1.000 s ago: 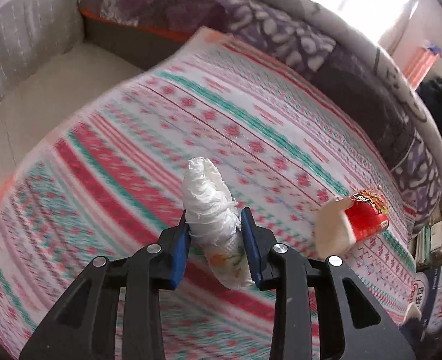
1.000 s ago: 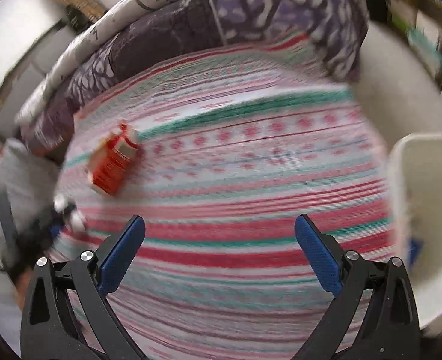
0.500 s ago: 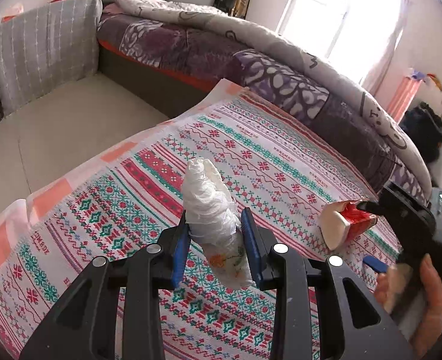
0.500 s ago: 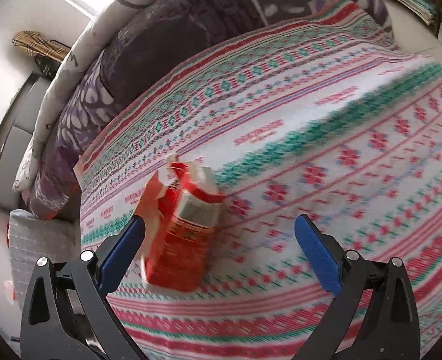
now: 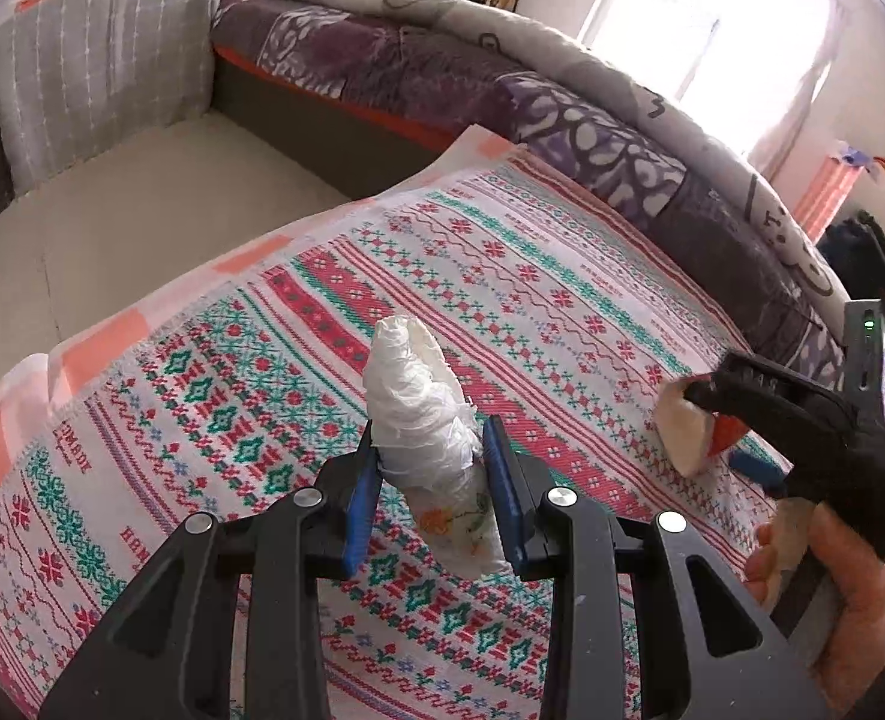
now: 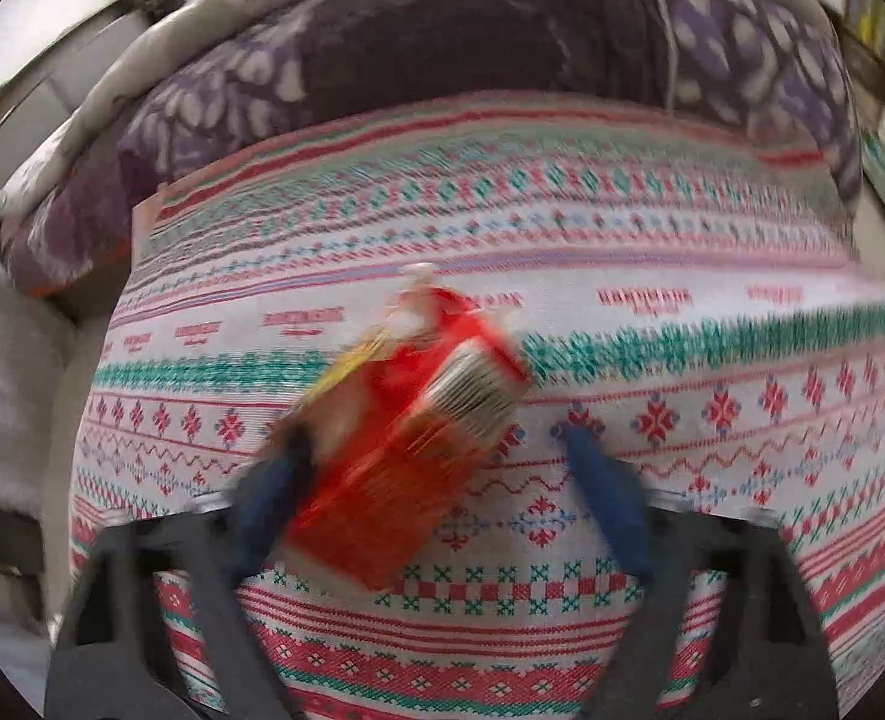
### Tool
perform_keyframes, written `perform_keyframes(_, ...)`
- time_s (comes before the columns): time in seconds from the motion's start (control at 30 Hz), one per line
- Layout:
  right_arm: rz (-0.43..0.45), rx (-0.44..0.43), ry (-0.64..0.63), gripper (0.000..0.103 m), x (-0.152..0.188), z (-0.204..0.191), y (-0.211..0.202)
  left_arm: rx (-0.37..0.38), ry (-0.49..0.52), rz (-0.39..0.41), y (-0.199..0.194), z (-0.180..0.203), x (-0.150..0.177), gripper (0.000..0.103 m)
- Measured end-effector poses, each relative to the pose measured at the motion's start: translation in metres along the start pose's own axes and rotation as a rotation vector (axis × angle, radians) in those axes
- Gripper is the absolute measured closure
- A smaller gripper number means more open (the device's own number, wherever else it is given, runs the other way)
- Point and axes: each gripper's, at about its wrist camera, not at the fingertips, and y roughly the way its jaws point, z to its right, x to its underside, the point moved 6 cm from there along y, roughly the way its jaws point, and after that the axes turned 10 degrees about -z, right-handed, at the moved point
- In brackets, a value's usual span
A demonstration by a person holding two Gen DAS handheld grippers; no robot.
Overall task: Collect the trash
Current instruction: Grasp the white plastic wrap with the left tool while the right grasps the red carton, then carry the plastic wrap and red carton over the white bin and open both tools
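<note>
My left gripper is shut on a crumpled white tissue wad and holds it above the patterned tablecloth. A red and white carton lies on its side on the cloth. My right gripper is open around it, the left blue pad at the carton's edge, the right pad apart from it. The right wrist view is blurred. In the left wrist view the right gripper sits over the carton at the right.
A bed with a purple patterned quilt runs along the table's far side. A grey cushion stands at the far left above pale floor. The cloth's edge is close on the left.
My right gripper has moved in over the red carton, which now sits between its open fingers. My left gripper still holds the tissue, and its view has swung slightly.
</note>
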Motion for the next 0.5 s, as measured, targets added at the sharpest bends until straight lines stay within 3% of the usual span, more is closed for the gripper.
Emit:
perform_keyframes(0.03, 0.004, -0.025, -0.045, 0.068, 0.001, -0.005, -0.002, 0.000, -0.004, 0.002, 0.000, -0.002, 0.000, 0.069)
perform_keyframes(0.07, -0.005, -0.046, -0.083, 0.073, 0.003, -0.009, -0.002, 0.000, -0.010, 0.005, -0.002, -0.003, -0.001, 0.069)
perform_keyframes(0.2, 0.019, -0.099, -0.130, 0.073, 0.008, -0.008, -0.013, -0.001, -0.030, 0.021, -0.008, -0.008, -0.005, 0.069)
perform_keyframes(0.3, 0.056, -0.091, -0.187, 0.073, 0.014, -0.007, -0.030, -0.001, -0.048, 0.027, -0.017, -0.011, -0.008, 0.069)
perform_keyframes(0.5, 0.129, -0.106, -0.298, 0.073, 0.029, 0.007, -0.093, -0.007, -0.050, 0.046, -0.053, -0.002, -0.010, 0.069)
